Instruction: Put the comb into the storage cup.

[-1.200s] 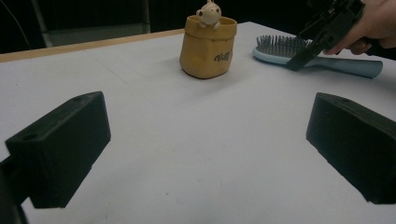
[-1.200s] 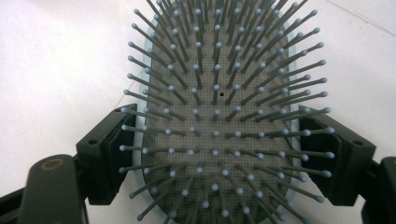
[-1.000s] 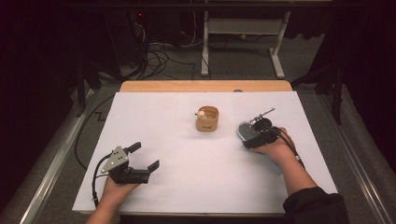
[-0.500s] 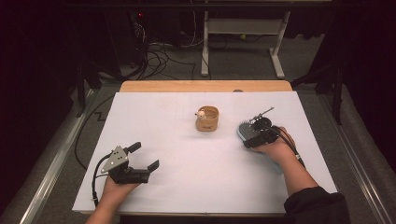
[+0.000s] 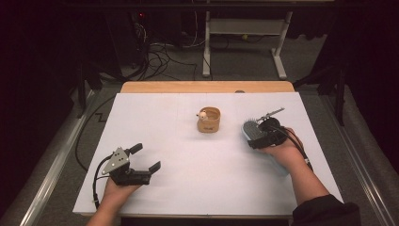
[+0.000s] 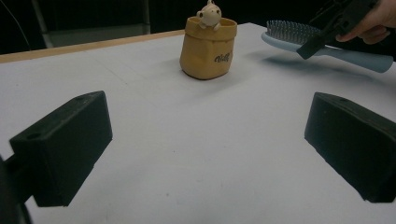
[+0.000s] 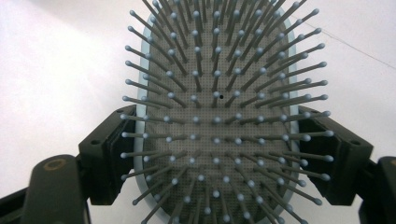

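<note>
A light blue hairbrush (image 5: 250, 128) with grey bristles is at the right of the white table (image 5: 188, 188). My right gripper (image 5: 258, 135) is shut on the brush head. In the right gripper view the hairbrush (image 7: 219, 93) faces the camera, and the gripper (image 7: 219, 161) has one black jaw against each side rim. The left gripper view shows the hairbrush (image 6: 299, 39) held a little above the table, with its shadow beneath. My left gripper (image 5: 147, 157) rests at the front left, open, with nothing between its fingers (image 6: 65, 144).
A tan bag-shaped cup (image 5: 209, 120) with a small pale figure on its rim stands at mid table, left of the brush. A wooden strip (image 5: 207, 87) edges the far side. Cables and a stand's legs lie on the floor beyond.
</note>
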The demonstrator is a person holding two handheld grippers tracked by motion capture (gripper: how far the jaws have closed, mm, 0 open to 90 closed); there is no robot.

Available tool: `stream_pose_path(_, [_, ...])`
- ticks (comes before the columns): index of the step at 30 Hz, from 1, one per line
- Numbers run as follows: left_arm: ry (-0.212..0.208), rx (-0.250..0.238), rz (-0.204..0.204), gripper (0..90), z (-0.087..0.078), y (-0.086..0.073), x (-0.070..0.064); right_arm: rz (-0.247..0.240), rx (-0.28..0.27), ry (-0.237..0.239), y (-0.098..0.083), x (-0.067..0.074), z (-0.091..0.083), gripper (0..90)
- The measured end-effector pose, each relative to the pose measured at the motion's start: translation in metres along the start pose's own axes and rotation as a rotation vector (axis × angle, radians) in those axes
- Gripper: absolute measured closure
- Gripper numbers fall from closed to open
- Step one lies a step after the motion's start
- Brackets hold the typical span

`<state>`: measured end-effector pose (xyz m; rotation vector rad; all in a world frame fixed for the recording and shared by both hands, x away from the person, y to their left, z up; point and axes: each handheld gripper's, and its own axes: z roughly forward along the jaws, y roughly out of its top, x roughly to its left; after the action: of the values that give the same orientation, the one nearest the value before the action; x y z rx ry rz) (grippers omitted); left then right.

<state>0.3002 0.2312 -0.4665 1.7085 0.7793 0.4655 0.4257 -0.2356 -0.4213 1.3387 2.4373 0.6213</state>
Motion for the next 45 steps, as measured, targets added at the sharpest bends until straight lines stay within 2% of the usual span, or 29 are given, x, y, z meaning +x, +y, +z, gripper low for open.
stream_pose_path(9, [0.002, -0.001, -0.001, 1.6, 0.0, 0.0, 0.0, 0.0, -0.063, 0.001, -0.01, 0.008, -0.009, 20.6])
stream_pose_path(18, [0.001, 0.003, -0.004, 1.6, 0.001, 0.0, 0.0, 0.0, -0.2, 0.002, -0.023, 0.017, -0.024, 20.6])
stream_pose_path(27, [-0.004, 0.002, -0.005, 1.6, 0.001, 0.0, -0.001, 0.025, -0.33, 0.005, -0.03, 0.024, -0.032, 20.6])
stream_pose_path(35, [-0.003, 0.001, -0.008, 1.6, 0.0, 0.0, -0.002, 0.026, -0.413, -0.012, -0.036, 0.031, -0.037, 20.6])
stream_pose_path(38, [-0.003, 0.002, -0.012, 1.6, 0.0, 0.0, -0.001, 0.045, -0.448, 0.022, -0.039, 0.033, -0.038, 20.6])
stream_pose_path(45, [-0.004, -0.001, -0.014, 1.6, 0.0, 0.0, -0.001, 0.05, -0.512, 0.028, -0.043, 0.04, -0.039, 20.5])
